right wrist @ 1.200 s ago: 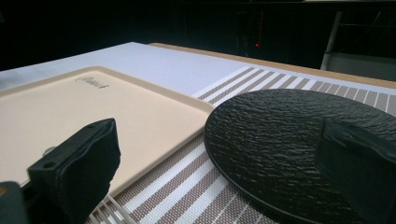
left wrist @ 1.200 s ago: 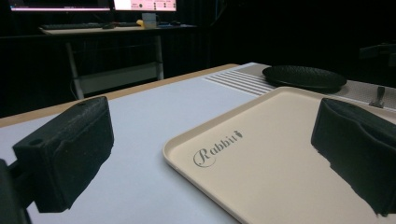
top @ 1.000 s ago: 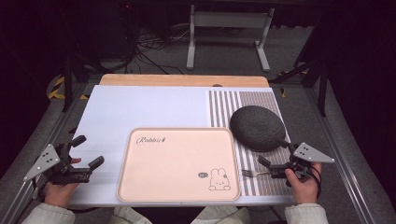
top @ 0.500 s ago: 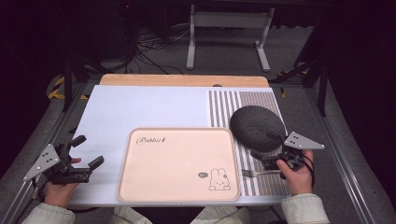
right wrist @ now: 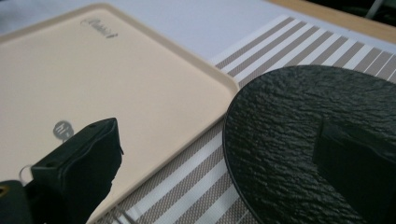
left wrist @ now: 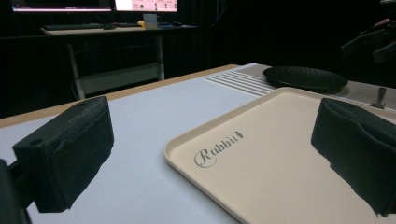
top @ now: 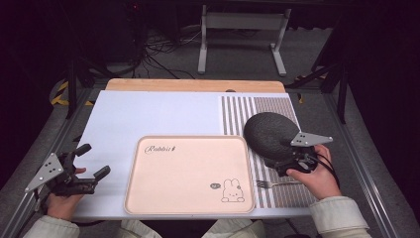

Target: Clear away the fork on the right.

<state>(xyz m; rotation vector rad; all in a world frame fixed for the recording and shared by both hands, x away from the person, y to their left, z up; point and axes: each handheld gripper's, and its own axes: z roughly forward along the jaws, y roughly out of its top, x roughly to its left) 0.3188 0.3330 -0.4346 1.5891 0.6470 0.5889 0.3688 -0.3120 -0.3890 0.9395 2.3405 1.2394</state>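
A dark textured plate (top: 270, 133) lies on the striped placemat (top: 262, 106) at the right. My right gripper (top: 277, 163) is open at the plate's near edge. In the right gripper view one jaw hangs over the plate (right wrist: 289, 130) and the other over the beige tray (right wrist: 93, 84). That tray (top: 183, 173), printed with a rabbit, lies in the middle of the table. A small fork (top: 277, 184) rests on the placemat just right of the tray. My left gripper (top: 94, 159) stands open left of the tray, holding nothing, and faces the tray (left wrist: 280, 154).
A white mat (top: 148, 114) covers the table and a wooden strip (top: 193, 85) runs along the far edge. Beyond the table stand a metal frame (top: 242, 29) and cables on the floor. The far plate (left wrist: 303, 77) and fork (left wrist: 379, 97) appear in the left gripper view.
My right gripper has moved forward and left from beside the fork to the plate's near edge. The left gripper has stayed where it was.
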